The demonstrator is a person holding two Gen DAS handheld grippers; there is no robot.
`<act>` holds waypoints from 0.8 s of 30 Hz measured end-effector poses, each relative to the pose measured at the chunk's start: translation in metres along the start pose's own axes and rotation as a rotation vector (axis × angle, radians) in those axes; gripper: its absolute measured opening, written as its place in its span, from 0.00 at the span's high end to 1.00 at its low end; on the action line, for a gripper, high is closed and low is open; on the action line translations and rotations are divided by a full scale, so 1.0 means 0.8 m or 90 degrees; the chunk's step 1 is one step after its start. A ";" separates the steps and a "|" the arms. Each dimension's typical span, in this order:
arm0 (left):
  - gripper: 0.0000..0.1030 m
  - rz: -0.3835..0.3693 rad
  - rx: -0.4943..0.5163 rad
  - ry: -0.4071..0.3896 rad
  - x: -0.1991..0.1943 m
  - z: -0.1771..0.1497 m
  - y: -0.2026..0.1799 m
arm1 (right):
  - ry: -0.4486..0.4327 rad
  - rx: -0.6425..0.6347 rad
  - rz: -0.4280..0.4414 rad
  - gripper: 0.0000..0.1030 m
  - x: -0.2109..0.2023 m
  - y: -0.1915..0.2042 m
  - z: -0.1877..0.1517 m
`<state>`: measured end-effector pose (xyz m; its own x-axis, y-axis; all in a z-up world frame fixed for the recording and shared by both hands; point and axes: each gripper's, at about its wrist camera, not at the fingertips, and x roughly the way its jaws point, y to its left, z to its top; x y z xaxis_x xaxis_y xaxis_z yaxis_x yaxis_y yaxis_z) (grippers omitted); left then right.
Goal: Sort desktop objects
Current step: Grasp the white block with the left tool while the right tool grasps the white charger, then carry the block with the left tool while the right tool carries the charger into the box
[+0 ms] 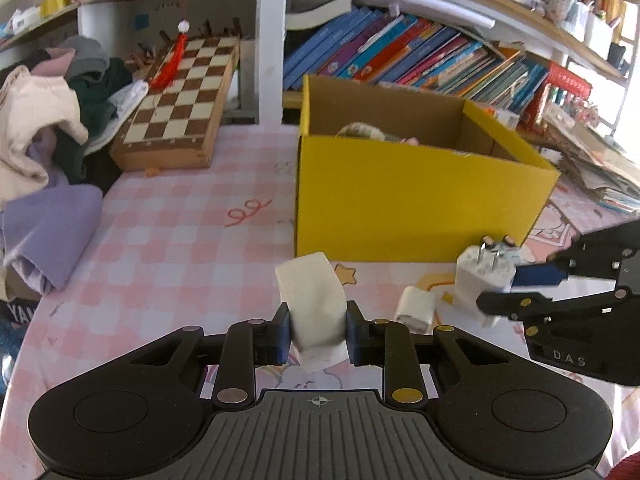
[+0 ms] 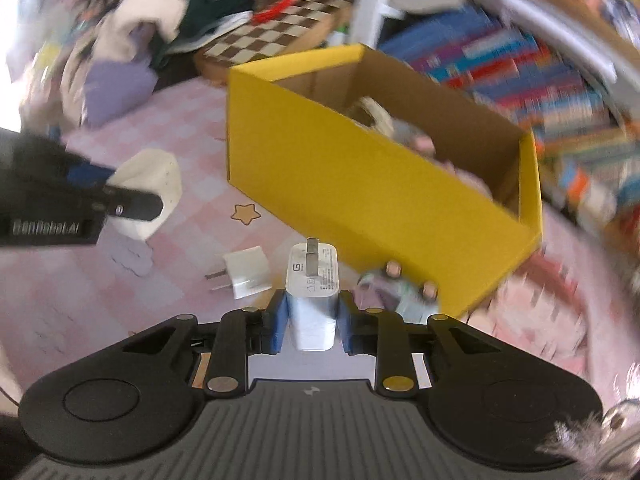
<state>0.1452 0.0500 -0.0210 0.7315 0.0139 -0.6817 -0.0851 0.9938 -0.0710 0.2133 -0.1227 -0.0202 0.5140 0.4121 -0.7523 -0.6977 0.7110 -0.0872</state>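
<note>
Holding a white block (image 1: 316, 304) clamped in my left gripper (image 1: 317, 334), I am gripping a white charger (image 2: 313, 296) prongs-forward in my right gripper (image 2: 312, 330), ready for the yellow box (image 1: 416, 196) at twelve o'clock, already containing blurry items. A small plug (image 2: 246, 274) is lying on the tabletop (image 1: 180, 248).

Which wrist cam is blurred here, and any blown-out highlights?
Left wrist: sharp, yellow box and chessboard crisp; window glare at the right edge. Right wrist: heavy motion blur on the books and clothes, while the held white charger stays sharp; top-left corner washed out.
</note>
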 end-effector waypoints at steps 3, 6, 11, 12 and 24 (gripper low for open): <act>0.76 -0.011 0.008 -0.011 -0.011 0.000 -0.001 | 0.014 0.062 0.010 0.76 -0.008 -0.008 -0.006; 0.76 -0.021 0.014 -0.018 -0.021 -0.002 0.001 | 0.020 0.096 0.004 0.76 -0.017 -0.009 -0.016; 0.76 -0.035 0.025 -0.032 -0.042 -0.009 0.003 | 0.011 0.116 -0.013 0.76 -0.033 0.003 -0.027; 0.76 -0.037 0.028 -0.035 -0.046 -0.011 0.003 | 0.010 0.117 -0.014 0.76 -0.036 0.006 -0.029; 0.77 -0.070 0.058 -0.038 -0.076 -0.035 0.005 | 0.003 0.131 -0.031 0.76 -0.060 0.043 -0.052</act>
<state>0.0816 0.0504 -0.0004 0.7722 -0.0918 -0.6287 0.0572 0.9955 -0.0752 0.1440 -0.1420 -0.0141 0.5424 0.3717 -0.7534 -0.5551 0.8317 0.0107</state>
